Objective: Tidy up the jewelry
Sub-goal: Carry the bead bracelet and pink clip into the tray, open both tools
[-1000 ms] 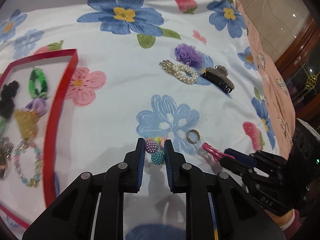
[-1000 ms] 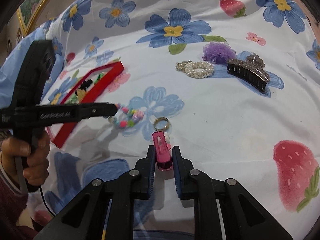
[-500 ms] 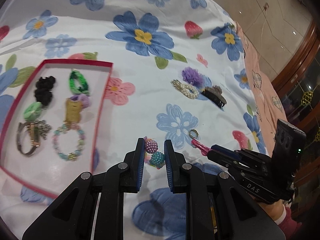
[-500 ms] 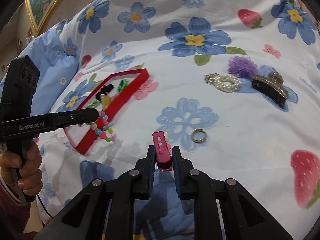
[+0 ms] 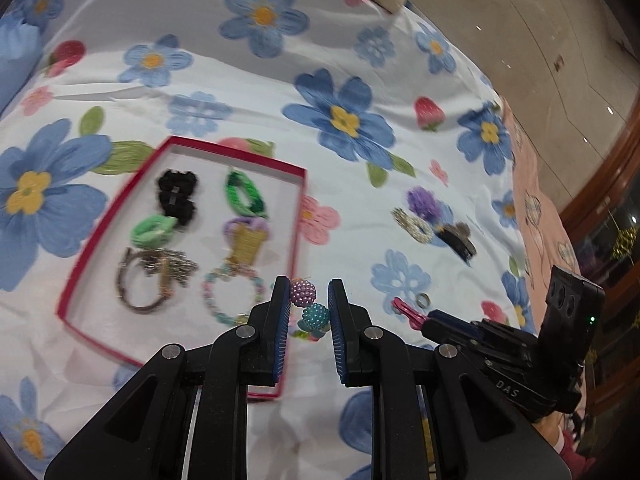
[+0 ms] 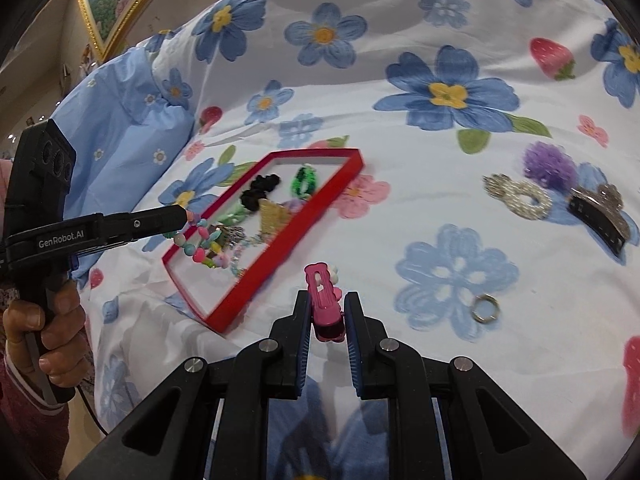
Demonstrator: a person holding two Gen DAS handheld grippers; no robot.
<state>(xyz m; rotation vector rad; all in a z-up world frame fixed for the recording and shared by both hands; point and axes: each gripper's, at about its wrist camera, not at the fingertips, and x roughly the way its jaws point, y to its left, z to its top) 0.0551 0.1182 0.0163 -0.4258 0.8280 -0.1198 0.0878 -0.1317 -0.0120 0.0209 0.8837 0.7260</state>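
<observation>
Your left tool (image 5: 308,312) clamps the bracelet (image 5: 306,304) above the tray (image 5: 298,216) for dropping; right tool (image 6: 325,320) grips the clip (image 6: 323,300).

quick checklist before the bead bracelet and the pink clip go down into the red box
1. Left gripper shut on the bead bracelet: ok, beads pinched between the fingers, the loop hanging free below.
2. Right gripper shut on the pink clip: ok, clip stands up between the fingers.
3. Bracelet over the red box: ok in the right wrist view, it dangles above the near end.
4. Clip over the box: not ok, it sits outside the near rim.
5. Free spot in the box: cannot tell, the far part is filled and the near floor is partly hidden.
6. Ring and black claw clip remain on the bedsheet: ok.
</observation>
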